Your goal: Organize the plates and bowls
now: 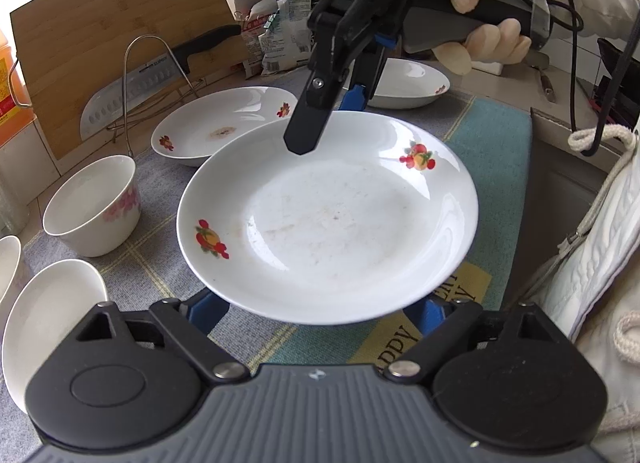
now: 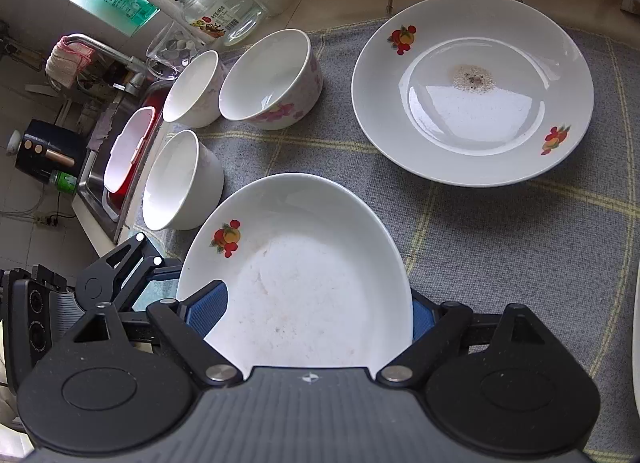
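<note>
A white plate with fruit prints (image 1: 332, 219) is held above the mat; it also shows in the right wrist view (image 2: 304, 279). My right gripper (image 1: 332, 123) is shut on its far rim, one finger on top and one below. My left gripper (image 1: 320, 311) is open, its blue pads under the plate's near edge. A second fruit plate (image 1: 216, 127) lies behind to the left, also seen in the right wrist view (image 2: 472, 87). A third plate (image 1: 404, 83) lies behind the right gripper. A flowered bowl (image 1: 94, 205) and white bowls (image 1: 48, 323) stand at the left.
A checked grey mat (image 2: 500, 247) covers the counter. A cutting board (image 1: 120, 35), a knife on a wire rack (image 1: 132, 95) and food packets (image 1: 280, 35) stand at the back. Jars (image 2: 216, 7) and a sink (image 2: 120, 151) lie beyond the bowls.
</note>
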A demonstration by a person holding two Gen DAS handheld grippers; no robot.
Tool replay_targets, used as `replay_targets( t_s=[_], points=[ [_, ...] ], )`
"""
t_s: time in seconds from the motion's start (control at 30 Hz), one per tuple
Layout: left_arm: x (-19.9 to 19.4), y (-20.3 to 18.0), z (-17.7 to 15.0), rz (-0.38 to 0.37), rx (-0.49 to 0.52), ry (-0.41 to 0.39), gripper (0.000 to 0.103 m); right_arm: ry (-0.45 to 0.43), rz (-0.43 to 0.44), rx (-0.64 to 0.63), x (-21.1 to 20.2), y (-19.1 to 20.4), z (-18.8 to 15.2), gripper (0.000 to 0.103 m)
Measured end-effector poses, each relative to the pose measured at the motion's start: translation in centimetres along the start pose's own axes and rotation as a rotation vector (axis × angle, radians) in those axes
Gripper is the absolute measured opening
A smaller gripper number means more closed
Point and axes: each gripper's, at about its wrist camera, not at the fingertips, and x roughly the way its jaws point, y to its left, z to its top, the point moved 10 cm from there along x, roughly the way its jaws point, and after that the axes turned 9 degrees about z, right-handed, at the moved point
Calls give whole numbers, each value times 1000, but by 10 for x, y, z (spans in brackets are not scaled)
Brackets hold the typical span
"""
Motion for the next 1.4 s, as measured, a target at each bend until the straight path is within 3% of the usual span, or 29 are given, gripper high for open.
replay_targets(
  t_s=[0.8,1.4],
  points=[
    [44,-45,83,-73,99,-52,89,-143,-48,47,-96,-56,-7,95],
    [93,-84,143,-114,143,-64,89,-224,-79,89,-161,-121,-6,95]
  ],
)
